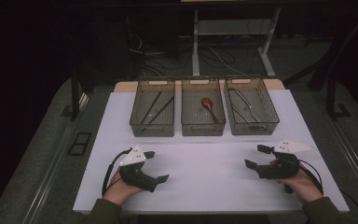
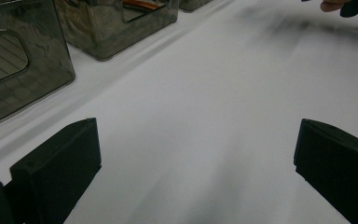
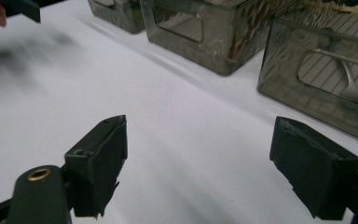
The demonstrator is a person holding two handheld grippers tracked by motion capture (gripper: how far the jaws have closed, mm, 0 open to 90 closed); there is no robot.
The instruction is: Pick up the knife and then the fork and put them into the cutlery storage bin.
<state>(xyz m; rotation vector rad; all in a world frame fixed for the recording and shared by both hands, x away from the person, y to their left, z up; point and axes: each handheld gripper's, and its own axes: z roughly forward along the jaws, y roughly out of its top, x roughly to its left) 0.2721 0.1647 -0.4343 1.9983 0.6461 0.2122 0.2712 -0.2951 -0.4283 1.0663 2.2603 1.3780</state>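
Observation:
Both hand-held grippers rest low over the white table [image 1: 205, 186], near its front edge. My left gripper [image 1: 156, 165] is at the left, jaws wide apart and pointing right, with nothing between them; in the left gripper view the left gripper [image 2: 196, 158] frames bare tabletop. At the right, my right gripper [image 1: 255, 157] points left, also open and empty, and in the right gripper view the right gripper [image 3: 198, 163] spans bare white surface.
Three smoky clear bins stand in a row at the far side. The left bin [image 1: 152, 126] holds dark chopsticks [image 1: 156, 108], the middle bin [image 1: 203, 128] a red spoon [image 1: 209, 107], the right bin [image 1: 256, 127] metal cutlery [image 1: 244, 109]. Dark floor and desk legs lie beyond.

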